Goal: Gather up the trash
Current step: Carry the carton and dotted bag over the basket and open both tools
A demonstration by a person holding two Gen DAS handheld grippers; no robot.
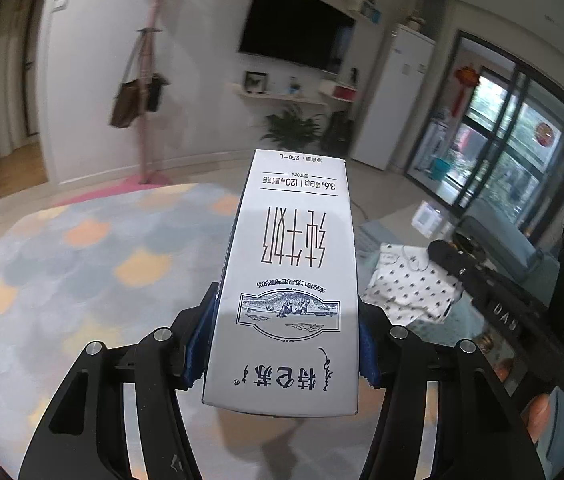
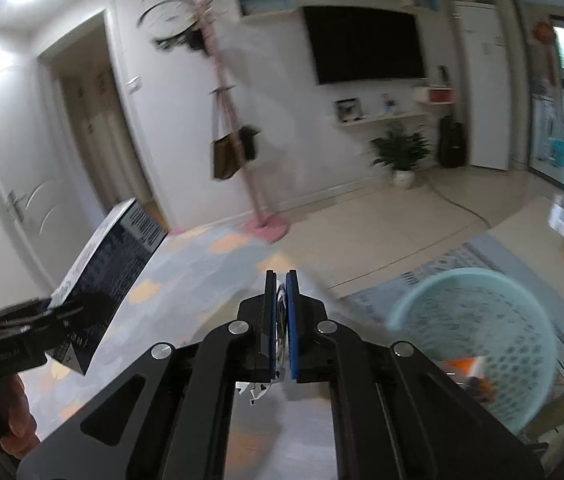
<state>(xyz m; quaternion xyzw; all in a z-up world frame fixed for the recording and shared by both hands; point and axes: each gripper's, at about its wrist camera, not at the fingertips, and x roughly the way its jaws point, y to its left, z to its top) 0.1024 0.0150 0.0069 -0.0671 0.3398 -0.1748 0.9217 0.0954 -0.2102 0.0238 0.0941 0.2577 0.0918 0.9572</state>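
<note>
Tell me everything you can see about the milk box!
The milk carton is a tall white paper box with dark blue printing: Chinese characters, a small landscape drawing and "250mL" near its far end. One narrow side is dark blue with a barcode. The left gripper squeezes it between blue pads near its closer end, so it sticks out forward and tilts up, held in the air above the pastel rug. Nothing else touches it.

Wall: I am facing a white wall [image 2: 266,92] carrying a dark television [image 2: 366,46].
Floor: pale tiles [image 2: 382,220] are lying beyond a pastel rug [image 1: 82,256].
Corner: a pink coat stand [image 2: 238,128] is holding bags.
Window: daylight is entering through a glass door [image 1: 502,140].
</note>
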